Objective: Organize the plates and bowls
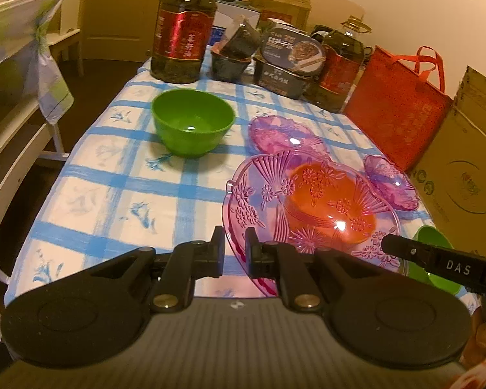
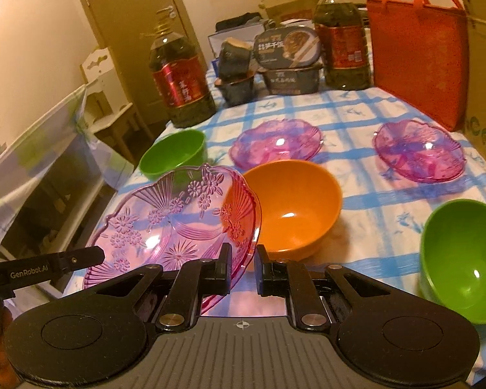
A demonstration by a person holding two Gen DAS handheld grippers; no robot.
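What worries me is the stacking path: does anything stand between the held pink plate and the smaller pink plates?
Yes: the orange bowl sits just beyond the held pink plate, before the nearer smaller plate.

Both wrist views face the table [image 1: 113, 162] closely, sharing the pink plate [image 2: 178, 223].

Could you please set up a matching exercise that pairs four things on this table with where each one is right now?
Things:
1. large pink plate
2. orange bowl
3. red bag
4. oil bottle

Places:
A. standing at the table's right edge, beside a cardboard box
B. held tilted by both grippers
C. on the tablecloth, partly behind the tilted plate
D. behind the far green bowl

Pairs: 1-B, 2-C, 3-A, 4-D
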